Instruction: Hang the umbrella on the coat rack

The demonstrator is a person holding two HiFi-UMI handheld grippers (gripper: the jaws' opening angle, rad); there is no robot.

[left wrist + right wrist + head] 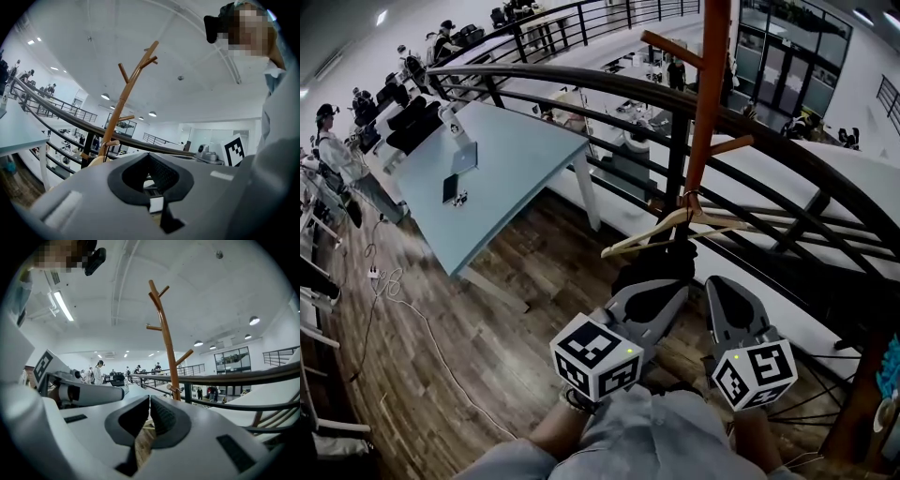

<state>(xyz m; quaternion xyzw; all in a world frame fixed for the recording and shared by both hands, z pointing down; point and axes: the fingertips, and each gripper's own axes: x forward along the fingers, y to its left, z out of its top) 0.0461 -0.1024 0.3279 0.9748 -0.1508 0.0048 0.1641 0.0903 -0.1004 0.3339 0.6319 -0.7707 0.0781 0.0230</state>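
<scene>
The wooden coat rack (709,94) stands at the curved black railing (581,81); it also rises ahead in the left gripper view (124,98) and the right gripper view (166,343). An empty wooden hanger (675,230) hangs from a low peg. Under it is a black bundle (658,267), maybe the umbrella; I cannot tell. My left gripper (661,292) points at that bundle, with its jaws together (149,157) and nothing between them. My right gripper (724,298) is beside it, its pads closed to a thin slit (150,400), empty.
A pale blue table (516,178) with a laptop (464,157) stands to the left on the wood floor. Cables (384,281) trail over the floor at far left. Several people (328,141) sit or stand beyond the table. The railing blocks the way behind the rack.
</scene>
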